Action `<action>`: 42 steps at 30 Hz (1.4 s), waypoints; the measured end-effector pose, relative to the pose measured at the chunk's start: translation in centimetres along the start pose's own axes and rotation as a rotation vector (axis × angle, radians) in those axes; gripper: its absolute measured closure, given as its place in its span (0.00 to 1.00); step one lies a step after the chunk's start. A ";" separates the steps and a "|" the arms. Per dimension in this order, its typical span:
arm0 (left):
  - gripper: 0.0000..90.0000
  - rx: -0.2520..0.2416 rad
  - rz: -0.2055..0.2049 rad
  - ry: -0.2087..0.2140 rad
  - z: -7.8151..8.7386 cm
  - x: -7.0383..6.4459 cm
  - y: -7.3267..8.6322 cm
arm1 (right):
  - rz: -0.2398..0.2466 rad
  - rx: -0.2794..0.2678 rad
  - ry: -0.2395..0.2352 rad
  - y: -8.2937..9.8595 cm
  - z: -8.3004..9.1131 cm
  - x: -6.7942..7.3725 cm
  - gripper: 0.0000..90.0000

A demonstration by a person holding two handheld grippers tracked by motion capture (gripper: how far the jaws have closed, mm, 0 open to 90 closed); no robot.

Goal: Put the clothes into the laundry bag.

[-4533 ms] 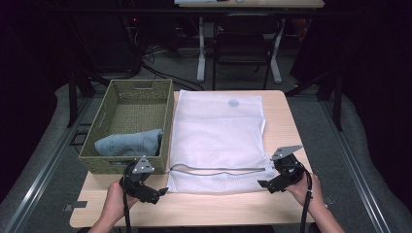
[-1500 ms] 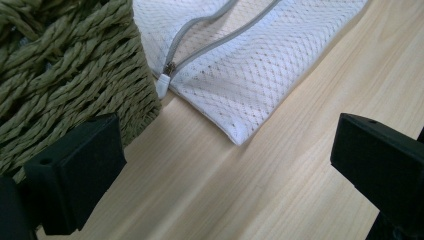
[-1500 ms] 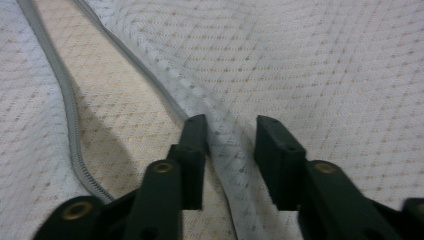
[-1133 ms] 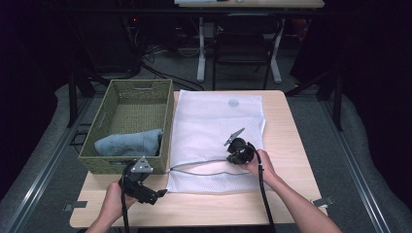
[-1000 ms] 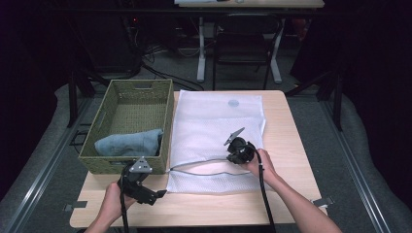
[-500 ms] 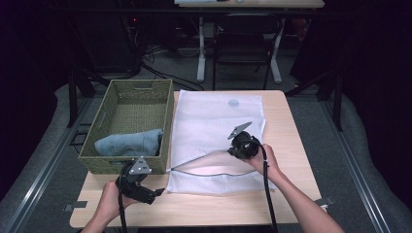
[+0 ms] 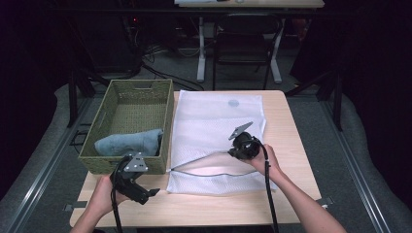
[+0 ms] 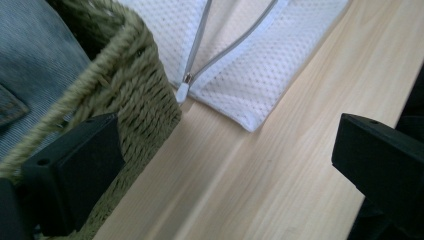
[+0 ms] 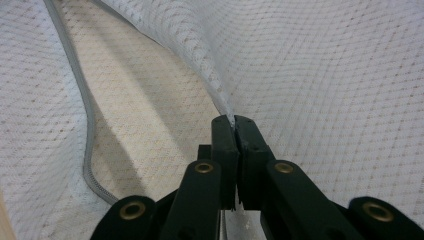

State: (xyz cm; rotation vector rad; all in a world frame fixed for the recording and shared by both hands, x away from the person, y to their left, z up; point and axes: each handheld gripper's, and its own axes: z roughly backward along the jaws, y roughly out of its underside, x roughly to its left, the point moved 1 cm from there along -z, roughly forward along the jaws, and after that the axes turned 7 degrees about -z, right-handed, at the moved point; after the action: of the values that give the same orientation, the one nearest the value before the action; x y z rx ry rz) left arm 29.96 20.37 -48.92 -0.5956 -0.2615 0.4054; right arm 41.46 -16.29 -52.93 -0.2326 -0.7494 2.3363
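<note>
Up close, right gripper [image 9: 234, 122] pinches mesh bag [image 9: 325, 65] (edge).

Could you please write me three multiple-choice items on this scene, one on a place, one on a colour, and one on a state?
1. Where does the folded blue-grey cloth lie?
A. in the woven basket
B. on the white mesh bag
C. on the bare table

2. What colour is the woven basket?
A. red
B. olive green
C. white

3. How does the right gripper stand?
A. open above the table
B. shut on nothing
C. shut on the upper edge of the mesh bag's opening

Answers:
1 A: the high view shows the cloth inside the basket's near end.
2 B: its woven walls are olive green.
3 C: the right gripper view shows the jaws pressed together on the mesh edge, lifted off the lower layer.
</note>
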 end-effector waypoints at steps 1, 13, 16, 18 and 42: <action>0.00 0.003 -0.008 -0.014 0.5 0.1 -0.2 | 0.005 -0.002 0.001 0.0 0.0 0.0 0.98; 0.00 -0.037 -0.031 -0.066 3.4 2.9 -2.3 | 0.010 -0.004 0.004 0.2 0.3 -0.2 0.98; 0.00 -0.041 -0.035 -0.068 3.5 3.2 -2.7 | 0.011 -0.003 0.004 0.2 0.3 -0.2 0.98; 0.00 -0.036 -0.043 -0.071 3.6 3.6 -3.1 | 0.010 -0.001 0.005 0.2 0.3 -0.2 0.98; 0.00 0.126 -0.115 -0.077 4.7 10.1 -6.0 | 0.029 0.000 0.025 0.2 0.3 0.1 0.98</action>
State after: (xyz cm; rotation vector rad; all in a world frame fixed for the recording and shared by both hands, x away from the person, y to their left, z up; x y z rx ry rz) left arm 39.04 22.63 -40.43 -0.4397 -0.3397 0.3310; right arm 41.13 -16.49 -52.79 -0.2745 -0.7380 2.3567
